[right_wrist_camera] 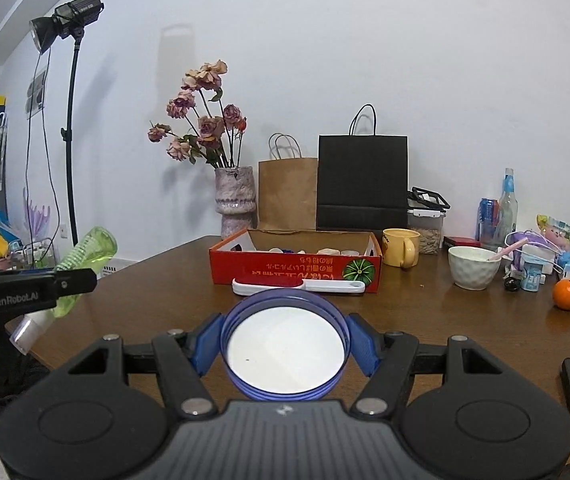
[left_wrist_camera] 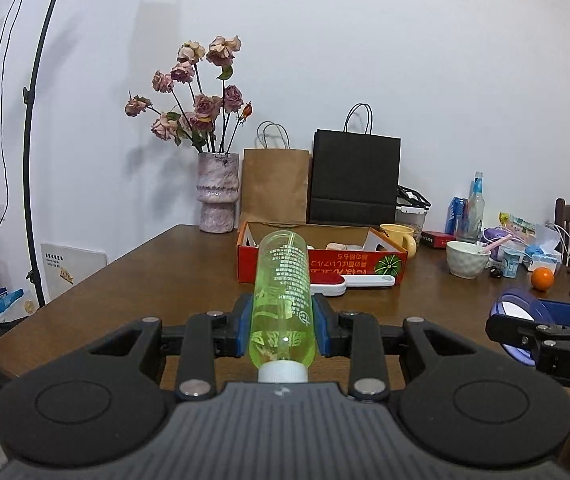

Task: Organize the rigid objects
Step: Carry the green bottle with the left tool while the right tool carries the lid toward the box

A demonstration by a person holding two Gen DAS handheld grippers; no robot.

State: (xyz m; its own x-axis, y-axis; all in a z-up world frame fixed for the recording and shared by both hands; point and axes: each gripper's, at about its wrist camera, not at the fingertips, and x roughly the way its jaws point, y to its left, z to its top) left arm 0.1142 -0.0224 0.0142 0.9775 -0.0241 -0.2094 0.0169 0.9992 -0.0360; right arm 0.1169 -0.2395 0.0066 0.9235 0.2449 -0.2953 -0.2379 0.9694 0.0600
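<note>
Holding: both tools loaded, centre frame.
Left gripper [left_wrist_camera: 283, 330]: clamped on green bottle [left_wrist_camera: 283, 296], cap towards camera.
Right gripper [right_wrist_camera: 285, 344]: clamped on blue lid [right_wrist_camera: 285, 350].
Box [right_wrist_camera: 297, 270]: open, upper centre.
Advice: approach level, release above free space inside the box.

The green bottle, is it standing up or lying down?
Lying down. The green bottle points away from the camera, nearly level, white cap nearest the camera, pinched between the left tongs above the table.
</note>
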